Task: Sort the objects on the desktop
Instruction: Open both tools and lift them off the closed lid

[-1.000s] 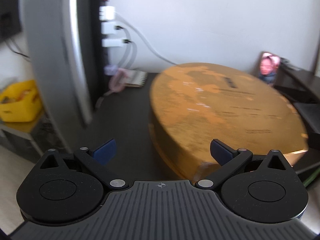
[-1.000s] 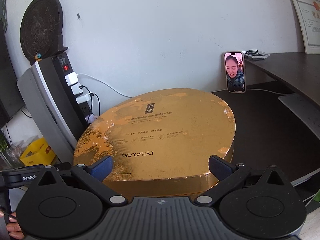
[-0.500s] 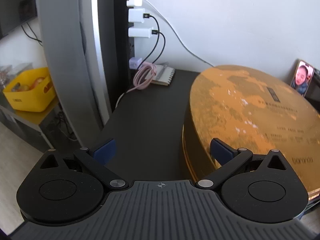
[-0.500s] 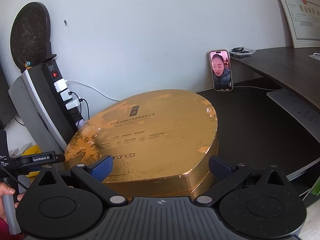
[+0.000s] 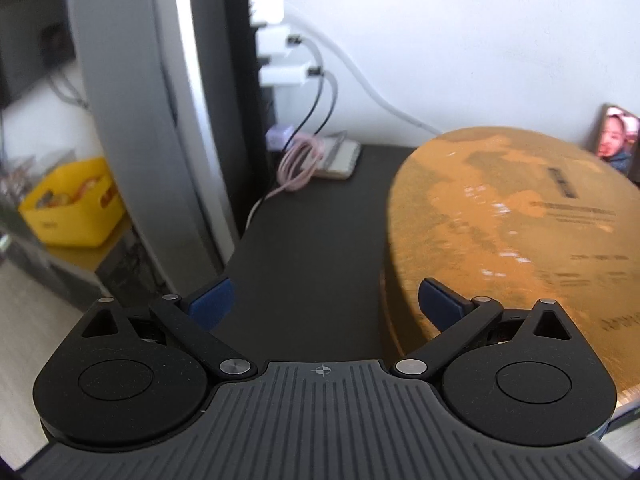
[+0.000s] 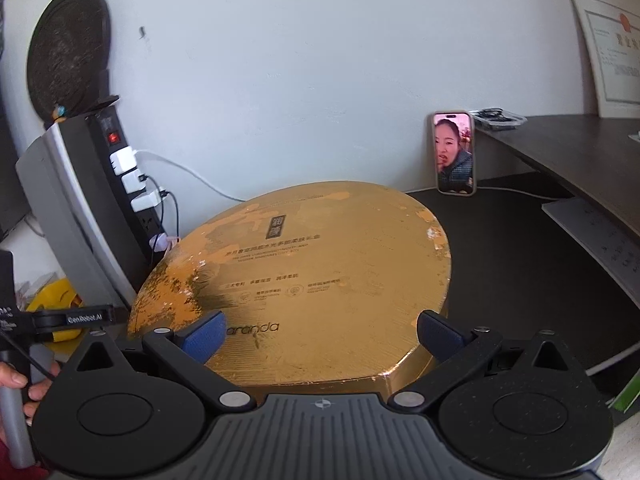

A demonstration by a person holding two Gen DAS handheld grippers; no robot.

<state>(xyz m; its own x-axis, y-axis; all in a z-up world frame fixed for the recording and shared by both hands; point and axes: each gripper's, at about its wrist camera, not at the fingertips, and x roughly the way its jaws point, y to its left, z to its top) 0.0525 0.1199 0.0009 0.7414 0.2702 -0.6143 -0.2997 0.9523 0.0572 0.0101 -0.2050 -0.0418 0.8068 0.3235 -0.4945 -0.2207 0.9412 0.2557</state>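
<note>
A large round gold gift box (image 6: pixel 312 276) lies flat on the dark desk (image 6: pixel 512 264); it fills the right side of the left wrist view (image 5: pixel 516 232). My right gripper (image 6: pixel 320 330) is open just above the box's near edge, with nothing between its blue pads. My left gripper (image 5: pixel 325 300) is open over bare desk (image 5: pixel 316 240) to the left of the box, its right pad near the box's rim. A pink coiled cable (image 5: pixel 298 166) and a small spiral notebook (image 5: pixel 338 156) lie at the back by the wall.
A grey upright panel (image 5: pixel 136 120) carries a black power strip with white chargers (image 5: pixel 276 36) at the left. A phone (image 6: pixel 454 154) leans on the wall. A yellow bin (image 5: pixel 70 204) sits lower left. A raised desk shelf (image 6: pixel 580 148) is at the right. A hand (image 6: pixel 16 384) holds the left gripper's handle.
The left view has swung slightly right and is blurred, the box taking up more of it. The right gripper has edged closer to the box. Both grippers remain open.
</note>
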